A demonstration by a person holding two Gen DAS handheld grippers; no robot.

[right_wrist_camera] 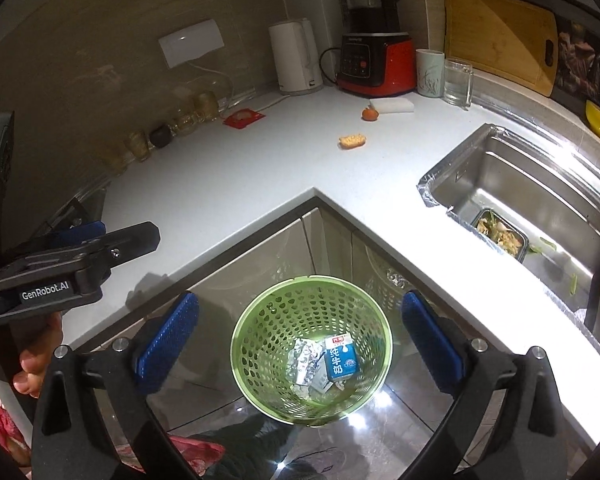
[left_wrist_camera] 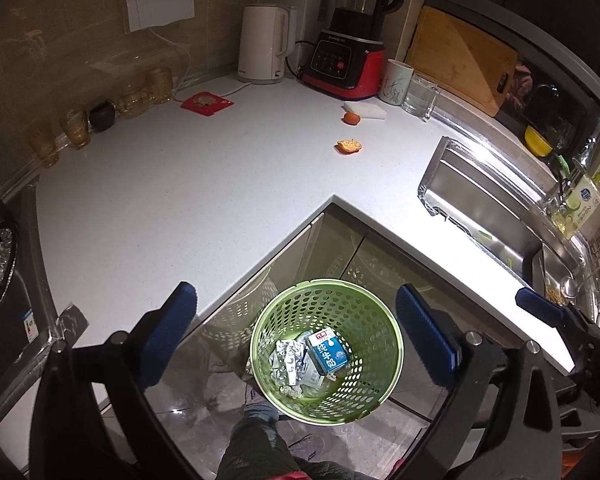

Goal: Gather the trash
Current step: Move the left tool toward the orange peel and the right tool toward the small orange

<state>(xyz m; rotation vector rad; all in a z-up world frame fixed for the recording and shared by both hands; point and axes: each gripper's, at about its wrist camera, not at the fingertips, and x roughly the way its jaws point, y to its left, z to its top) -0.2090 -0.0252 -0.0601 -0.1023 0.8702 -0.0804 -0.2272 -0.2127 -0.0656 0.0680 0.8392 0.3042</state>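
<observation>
A green perforated bin (left_wrist_camera: pixel 376 368) (right_wrist_camera: pixel 260 332) stands on the floor in the counter's inner corner. In it lie a blue milk carton (left_wrist_camera: pixel 327 350) (right_wrist_camera: pixel 342 362) and crumpled foil (left_wrist_camera: pixel 288 360) (right_wrist_camera: pixel 306 360). My left gripper (left_wrist_camera: pixel 296 300) hangs above the bin, open with nothing between its blue pads. My right gripper (right_wrist_camera: pixel 300 304) hangs beside it over the bin, also open and bare. On the white counter lie an orange peel piece (left_wrist_camera: pixel 349 146) (right_wrist_camera: pixel 353 140), a small tangerine (left_wrist_camera: pixel 351 118) (right_wrist_camera: pixel 370 113) and a red packet (left_wrist_camera: pixel 207 102) (right_wrist_camera: pixel 244 117).
At the back stand a white kettle (left_wrist_camera: pixel 262 44), a red blender (left_wrist_camera: pixel 348 60), a mug (left_wrist_camera: pixel 398 80), a glass (left_wrist_camera: pixel 420 94) and a white sponge (left_wrist_camera: pixel 366 110). A steel sink (right_wrist_camera: pixel 520 184) holding a food-scrap container lies right. Amber glasses (left_wrist_camera: pixel 76 128) line the left wall. A person's leg (left_wrist_camera: pixel 256 440) is below.
</observation>
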